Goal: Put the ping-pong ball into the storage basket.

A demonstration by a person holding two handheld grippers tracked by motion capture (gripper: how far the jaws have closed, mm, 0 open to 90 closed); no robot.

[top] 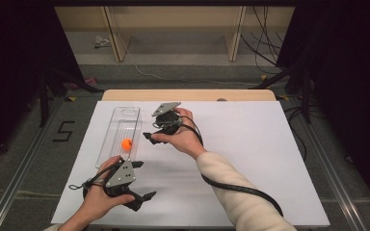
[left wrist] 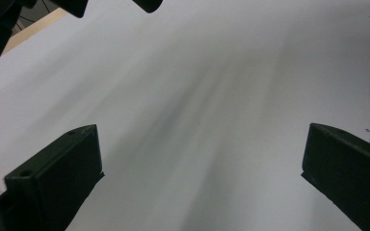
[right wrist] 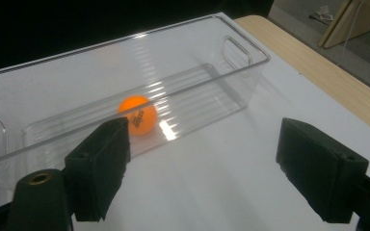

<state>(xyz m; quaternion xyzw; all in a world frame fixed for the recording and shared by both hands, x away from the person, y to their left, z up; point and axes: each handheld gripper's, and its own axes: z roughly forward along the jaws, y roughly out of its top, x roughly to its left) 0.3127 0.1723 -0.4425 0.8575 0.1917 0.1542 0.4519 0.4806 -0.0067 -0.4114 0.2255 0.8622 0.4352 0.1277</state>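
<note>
An orange ball (top: 126, 143) (right wrist: 137, 114) lies inside a long clear plastic bin (top: 118, 120) (right wrist: 183, 33) on the left part of the white sheet. My right gripper (top: 153, 130) (right wrist: 207, 168) hovers just right of the bin, pointing at its side wall. Its jaws are open with nothing between them. The ball is behind the clear wall, in line with the left jaw. My left gripper (top: 143, 180) (left wrist: 202, 178) is near the front edge, below the bin, open over bare white sheet. The right gripper's jaws (left wrist: 147, 5) show at the top of the left gripper view.
The white sheet (top: 250, 144) covers a wooden table whose far edge (top: 188, 95) shows beyond it. A black cable (top: 241, 188) trails over the right sleeve. Dark curtains and floor cables surround the table.
</note>
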